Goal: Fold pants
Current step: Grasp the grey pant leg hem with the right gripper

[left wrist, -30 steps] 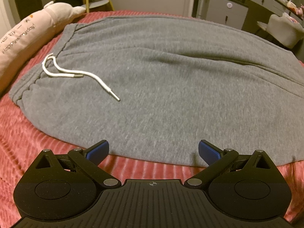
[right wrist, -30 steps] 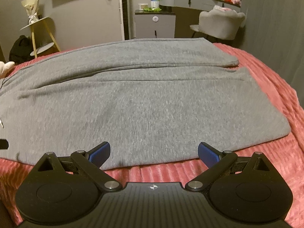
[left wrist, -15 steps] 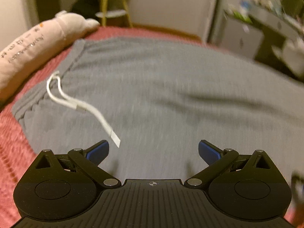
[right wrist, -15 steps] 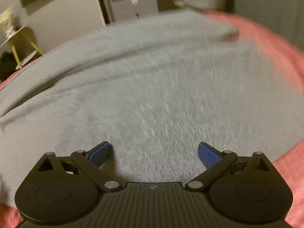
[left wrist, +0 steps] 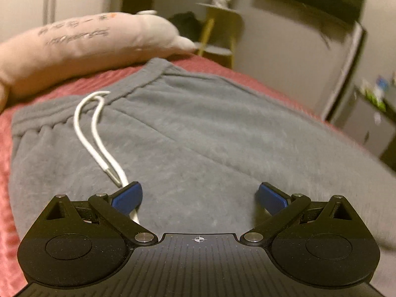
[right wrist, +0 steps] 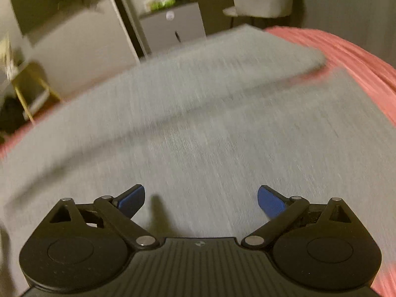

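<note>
Left gripper [left wrist: 200, 198]: jaws wide apart, nothing between the pads, low over the waist end of the pants [left wrist: 198, 133]. We note the white drawstring [left wrist: 91, 126] running from the waistband down to the left finger and passing under it (touching or just above, we cannot tell).

Right gripper [right wrist: 201, 201]: jaws apart and empty, though they have just been closing a little; it hangs over the leg end of the pants [right wrist: 210, 128], view blurred. Both legs lie side by side, flat, hems toward the far right, on the red bedspread [right wrist: 346, 49].

Step in hand, as we judge it: the approach to a first grasp. No fold made yet; garment spread full length.

Next move calls for each gripper to drop onto a fabric edge and pinch through the layers, the left one keeping clear of the drawstring so it does not drag.

Beyond the waistband: a pink plush pillow [left wrist: 74, 47], close to the pants but apart.
</note>
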Demonstrator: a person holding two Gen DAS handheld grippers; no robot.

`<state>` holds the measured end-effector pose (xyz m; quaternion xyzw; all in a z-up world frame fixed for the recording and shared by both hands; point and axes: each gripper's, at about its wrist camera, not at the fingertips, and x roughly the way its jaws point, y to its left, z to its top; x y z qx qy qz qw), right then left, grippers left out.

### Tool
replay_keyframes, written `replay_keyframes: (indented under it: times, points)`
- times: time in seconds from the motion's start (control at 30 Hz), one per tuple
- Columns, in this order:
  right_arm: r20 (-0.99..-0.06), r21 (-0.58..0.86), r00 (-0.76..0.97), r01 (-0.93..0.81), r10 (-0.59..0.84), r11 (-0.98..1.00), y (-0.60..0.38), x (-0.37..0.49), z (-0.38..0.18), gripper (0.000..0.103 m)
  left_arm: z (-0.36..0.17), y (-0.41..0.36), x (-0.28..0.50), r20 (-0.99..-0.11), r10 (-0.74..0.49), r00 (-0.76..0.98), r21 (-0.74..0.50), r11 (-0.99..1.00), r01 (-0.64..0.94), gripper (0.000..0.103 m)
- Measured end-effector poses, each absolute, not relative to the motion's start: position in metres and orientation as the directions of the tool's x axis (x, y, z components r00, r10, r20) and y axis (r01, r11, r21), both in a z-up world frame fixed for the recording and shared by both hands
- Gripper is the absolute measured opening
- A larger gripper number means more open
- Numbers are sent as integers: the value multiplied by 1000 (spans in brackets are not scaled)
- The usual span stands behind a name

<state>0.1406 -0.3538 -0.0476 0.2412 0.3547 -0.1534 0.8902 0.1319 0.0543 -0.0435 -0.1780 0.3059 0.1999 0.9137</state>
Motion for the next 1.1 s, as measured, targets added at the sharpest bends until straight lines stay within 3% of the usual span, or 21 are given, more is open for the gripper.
replay_keyframes:
  times: [0.03,0.1,0.13,0.3,0.47,0.6,0.63,0.67,0.7,0.77,0.93,1.03,1.1]
  points:
    - [-693,350,714,448,-94,822,-361,163,-42,81,-44,55,129,-605,276,747,-204,853,-480,103]
    - [-672,374,733,460,-107,805,-374,215,-34,54,-47,53,128,-575,302,760,-184,858,-480,103]
    - [-675,368,726,488,-133,792,-381,244,-32,52,-51,52,130,-579,297,759,-178,863,-473,103]
    - [-700,400,687,604,-196,689,-412,346,-33,54,-69,37,136,-595,331,733,-85,880,-466,103]
    - [-759,379,613,690,-219,617,-423,407,-47,72,-76,31,136,-588,357,726,-56,877,-477,103]
    - [-778,258,550,719,-302,645,-408,427,-57,73,-79,29,140,-584,372,721,-36,876,-481,103]
    - [-779,209,533,717,-330,665,-402,431,-57,65,-79,29,140,-583,371,722,-38,876,-481,103]
    - [-776,153,514,716,-366,681,-398,431,-57,45,-79,30,140,-583,369,724,-42,876,-481,103]
    - [-765,140,524,703,-375,697,-397,427,-57,37,-79,30,139,-585,365,724,-47,876,-480,103]
    - [-755,201,566,680,-332,705,-401,414,-50,10,-79,31,139,-587,357,726,-59,876,-479,103]
    - [-635,421,732,594,-245,685,-413,321,-25,5,-79,36,137,-589,336,735,-93,875,-475,103]
    - [-532,520,809,545,-251,657,-402,223,-18,4,-79,39,135,-585,324,743,-116,874,-472,103]
    - [-520,537,812,552,-266,638,-384,156,-30,4,-77,40,134,-584,319,746,-124,873,-471,103]
